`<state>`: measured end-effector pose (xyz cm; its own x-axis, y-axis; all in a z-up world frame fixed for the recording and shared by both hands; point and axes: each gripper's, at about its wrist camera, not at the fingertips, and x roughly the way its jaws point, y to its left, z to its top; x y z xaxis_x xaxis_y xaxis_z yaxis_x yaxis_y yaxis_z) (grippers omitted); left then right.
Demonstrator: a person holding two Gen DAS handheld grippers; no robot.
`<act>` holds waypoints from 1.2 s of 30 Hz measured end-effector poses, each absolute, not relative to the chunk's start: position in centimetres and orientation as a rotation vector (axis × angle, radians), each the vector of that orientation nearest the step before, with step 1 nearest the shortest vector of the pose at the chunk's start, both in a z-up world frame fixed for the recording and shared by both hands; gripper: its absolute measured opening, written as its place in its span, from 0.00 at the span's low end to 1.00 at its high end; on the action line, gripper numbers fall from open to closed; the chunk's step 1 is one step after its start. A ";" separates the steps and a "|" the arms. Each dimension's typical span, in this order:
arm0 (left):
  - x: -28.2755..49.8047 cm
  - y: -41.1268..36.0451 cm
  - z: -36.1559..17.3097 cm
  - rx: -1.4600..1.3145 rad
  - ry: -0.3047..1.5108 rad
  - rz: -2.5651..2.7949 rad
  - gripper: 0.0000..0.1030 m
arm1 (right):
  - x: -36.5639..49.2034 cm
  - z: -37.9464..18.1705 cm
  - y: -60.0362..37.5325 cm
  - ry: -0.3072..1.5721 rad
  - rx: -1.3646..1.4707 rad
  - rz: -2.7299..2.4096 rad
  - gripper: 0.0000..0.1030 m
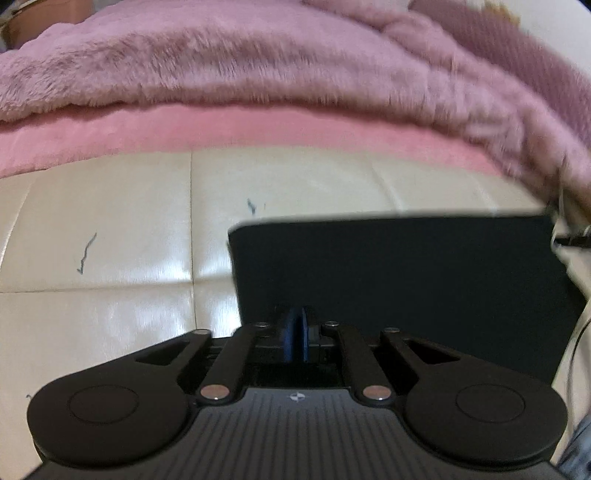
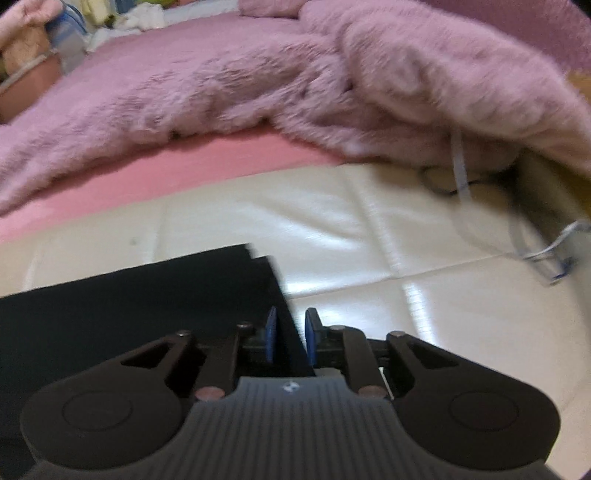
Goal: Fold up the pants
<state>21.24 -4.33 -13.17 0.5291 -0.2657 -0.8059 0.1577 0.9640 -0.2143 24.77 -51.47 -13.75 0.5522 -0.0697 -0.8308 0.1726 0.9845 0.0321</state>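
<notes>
The black pants [image 1: 399, 280] lie folded flat as a dark rectangle on the cream leather surface [image 1: 110, 236]. My left gripper [image 1: 295, 332] is over the pants' near edge, close to their left side, with its blue pads pressed together; whether cloth is between them is hidden. In the right wrist view the pants [image 2: 129, 306] fill the lower left. My right gripper [image 2: 291, 332] is partly open and straddles the pants' right edge, with one blue pad on each side of it.
A fluffy mauve blanket [image 1: 258, 62] is heaped along the far side over a pink sheet [image 1: 221, 129]. A thin cable and a white strap [image 2: 458, 166] lie at the right by the blanket. Cluttered items [image 2: 55, 33] sit far left.
</notes>
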 end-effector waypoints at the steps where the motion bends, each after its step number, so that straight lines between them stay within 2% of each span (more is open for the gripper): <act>1: 21.4 -3.8 -12.8 -0.147 0.952 -0.241 0.08 | 24.5 -13.2 -51.6 0.959 0.115 -0.145 0.10; 7: 24.0 -2.9 -12.7 -0.175 0.926 -0.226 0.08 | 23.9 -10.7 -49.6 0.824 0.105 -0.010 0.09; 11: 25.5 -3.6 -13.6 -0.148 0.935 -0.210 0.08 | 25.9 -12.8 -48.5 0.856 0.087 -0.008 0.07; 14: 26.1 -3.9 -14.6 -0.097 0.954 -0.186 0.08 | 27.0 -14.6 -49.1 0.892 0.108 -0.064 0.00; 21: 26.8 -3.9 -14.4 -0.045 0.921 -0.137 0.07 | 27.3 -15.0 -48.8 0.907 0.048 -0.138 0.01; 22: 26.6 -3.6 -14.0 -0.065 0.915 -0.147 0.10 | 27.8 -14.8 -48.4 0.903 0.024 -0.167 0.01; 26: 24.7 -2.7 -12.7 -0.089 0.938 -0.209 0.11 | 25.2 -12.7 -45.9 0.843 -0.050 -0.146 0.01; 31: 19.5 -3.1 -11.7 -0.115 0.961 -0.323 0.11 | 20.8 -11.6 -40.9 0.820 0.075 0.013 0.03; 36: 15.5 -4.3 -12.5 -0.028 1.033 -0.402 0.11 | 16.8 -12.7 -34.1 0.826 0.126 0.167 0.03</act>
<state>15.46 -4.33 -12.53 0.4459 -0.3376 -0.8290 0.3116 0.9267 -0.2098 16.78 -34.06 -12.65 0.6662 0.1965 -0.7194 -0.0988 0.9794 0.1760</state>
